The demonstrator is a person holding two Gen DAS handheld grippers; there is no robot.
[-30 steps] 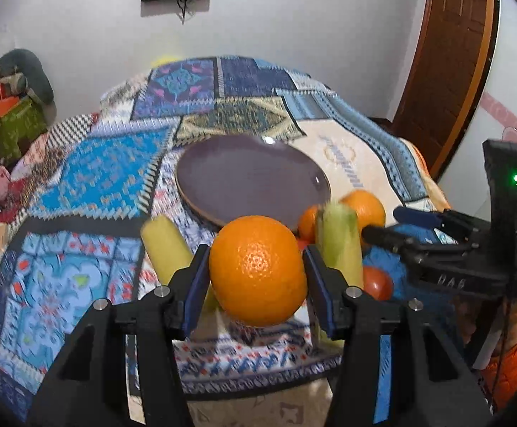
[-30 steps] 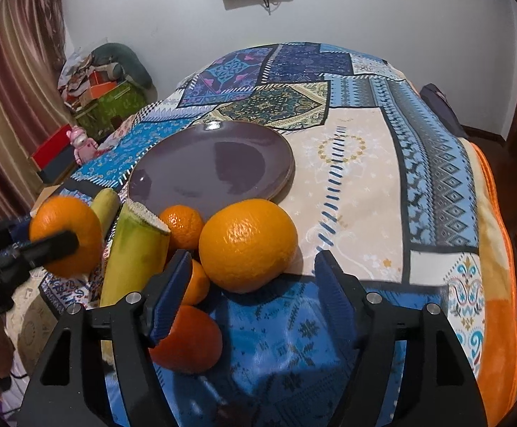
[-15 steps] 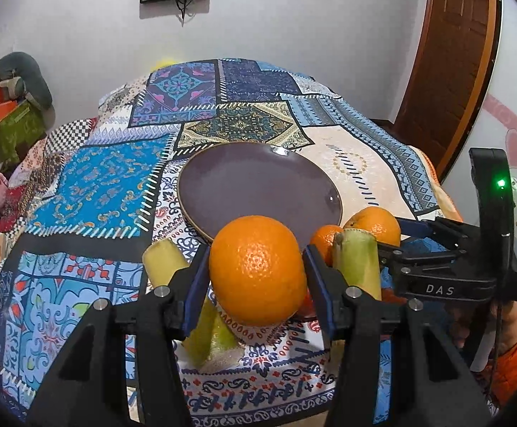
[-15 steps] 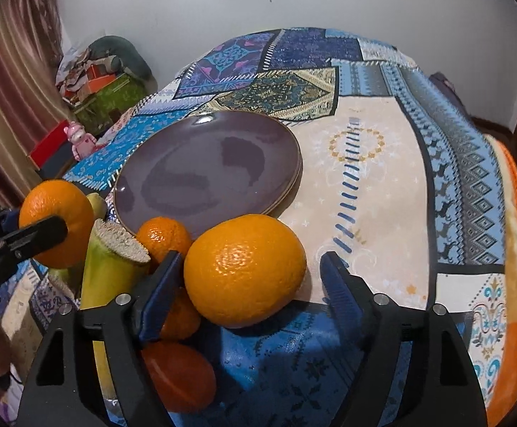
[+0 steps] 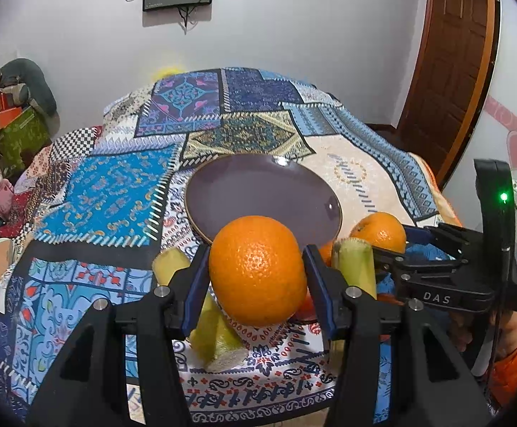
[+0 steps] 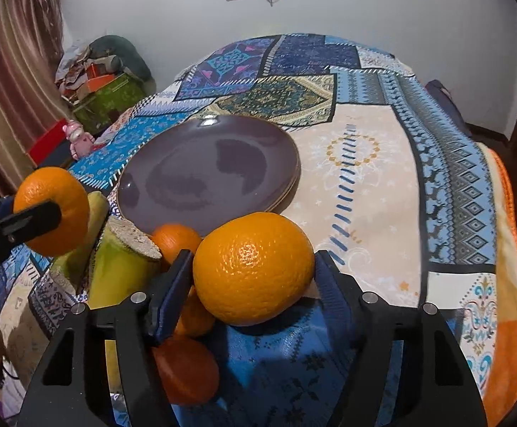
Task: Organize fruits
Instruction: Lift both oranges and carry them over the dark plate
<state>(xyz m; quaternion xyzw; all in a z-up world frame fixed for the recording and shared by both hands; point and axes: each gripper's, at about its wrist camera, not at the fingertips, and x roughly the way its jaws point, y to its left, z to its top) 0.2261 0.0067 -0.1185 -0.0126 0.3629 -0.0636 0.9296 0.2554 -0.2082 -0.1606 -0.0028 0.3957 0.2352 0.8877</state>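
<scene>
My left gripper [image 5: 256,274] is shut on a large orange [image 5: 257,269] and holds it above the quilt, just short of the near rim of the empty purple plate [image 5: 258,195]. My right gripper [image 6: 253,274] is shut on a second large orange [image 6: 253,268], to the right of the left one. The plate [image 6: 208,174] lies beyond it. Two green-yellow cane pieces [image 6: 120,267] and several small oranges [image 6: 175,240] lie between the grippers. The right gripper also shows in the left wrist view [image 5: 393,249].
The patterned quilt [image 6: 365,163] covers the table, with its edges close at the right and front. Boxes and clutter [image 6: 102,85] stand by the far left wall. A brown door [image 5: 450,71] is at the right.
Both grippers moved forward toward the plate with their oranges. The right gripper's jaws closed in on its orange.
</scene>
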